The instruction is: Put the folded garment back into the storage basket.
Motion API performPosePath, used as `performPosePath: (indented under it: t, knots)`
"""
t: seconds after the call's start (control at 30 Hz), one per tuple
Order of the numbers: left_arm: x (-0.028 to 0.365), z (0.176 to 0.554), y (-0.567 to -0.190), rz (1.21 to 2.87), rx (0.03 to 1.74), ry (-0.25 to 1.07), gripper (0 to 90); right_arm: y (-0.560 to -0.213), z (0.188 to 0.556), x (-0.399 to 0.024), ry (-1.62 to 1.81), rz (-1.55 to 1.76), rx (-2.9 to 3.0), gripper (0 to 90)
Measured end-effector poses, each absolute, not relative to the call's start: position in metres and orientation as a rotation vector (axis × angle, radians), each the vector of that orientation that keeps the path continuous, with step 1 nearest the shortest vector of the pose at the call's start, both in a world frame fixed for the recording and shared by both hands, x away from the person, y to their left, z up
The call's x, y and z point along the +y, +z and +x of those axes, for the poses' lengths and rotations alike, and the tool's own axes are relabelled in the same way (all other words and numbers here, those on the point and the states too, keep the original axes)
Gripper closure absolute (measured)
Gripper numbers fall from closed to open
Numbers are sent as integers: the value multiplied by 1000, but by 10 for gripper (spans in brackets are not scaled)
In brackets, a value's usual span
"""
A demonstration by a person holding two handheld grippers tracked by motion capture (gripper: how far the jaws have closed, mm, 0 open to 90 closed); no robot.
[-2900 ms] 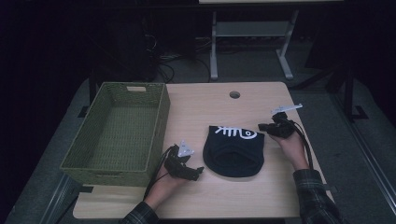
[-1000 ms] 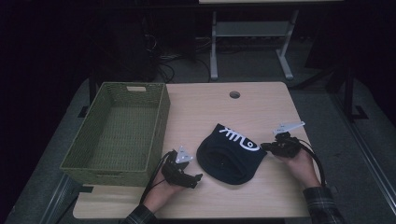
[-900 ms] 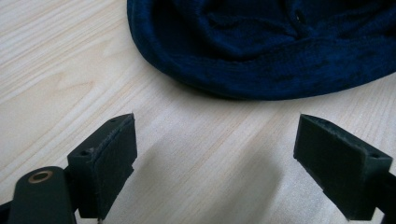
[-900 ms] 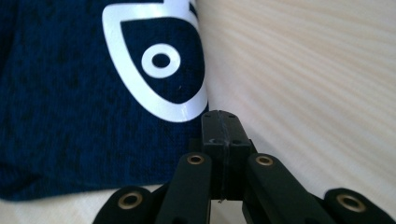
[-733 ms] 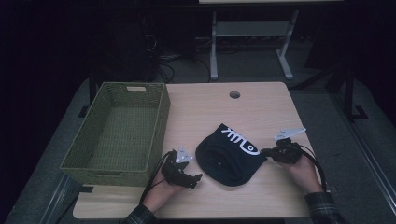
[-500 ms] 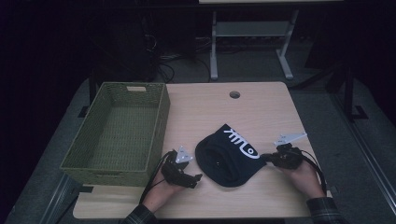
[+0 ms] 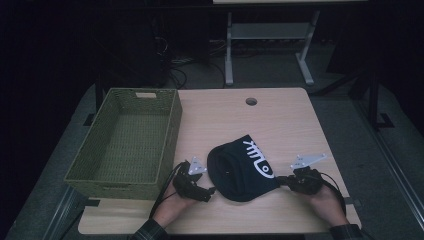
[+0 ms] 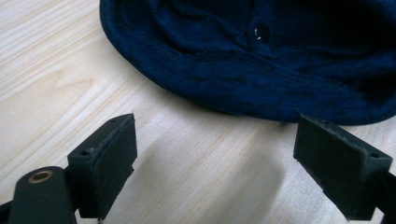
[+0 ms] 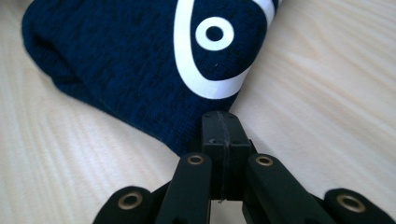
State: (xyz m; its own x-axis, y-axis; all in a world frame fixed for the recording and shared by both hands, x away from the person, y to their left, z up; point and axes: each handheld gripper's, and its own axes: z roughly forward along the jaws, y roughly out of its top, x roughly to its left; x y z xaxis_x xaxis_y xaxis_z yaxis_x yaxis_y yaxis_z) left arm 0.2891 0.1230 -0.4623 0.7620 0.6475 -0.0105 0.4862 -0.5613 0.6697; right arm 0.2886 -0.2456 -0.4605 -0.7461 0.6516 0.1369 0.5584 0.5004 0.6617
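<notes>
A dark navy knit hat [image 7: 242, 169] with a white printed design lies on the near half of the light wooden table [image 7: 280, 120], between the two grippers. The right gripper [image 7: 283, 181] has its jaws pressed together on the hat's near right corner, the fabric pinched at the tips. The left gripper [image 7: 210, 190] rests on the table just beside the hat's left rim, its jaws spread wide apart with bare wood between them. A green woven basket [image 7: 125, 142] sits at the table's left side.
</notes>
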Motion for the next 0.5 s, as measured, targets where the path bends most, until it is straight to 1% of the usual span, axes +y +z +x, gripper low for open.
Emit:
performPosePath:
  t: [0.2,0.37,0.4,0.43,0.5]
  knots:
    - [123,289,-462,2279,845,311,126,-461,282,-241,1086,1036,2610,900]
    - [123,290,-462,2279,842,306,127,-458,283,-247,1104,1083,2536,898]
    - [123,290,-461,2279,842,306,127,-458,283,-249,1105,1100,2513,883]
    - [123,290,-461,2278,841,304,128,-458,284,-251,1105,1098,2488,831]
    - [123,290,-461,2281,840,303,129,-459,284,-256,1118,1150,2437,793]
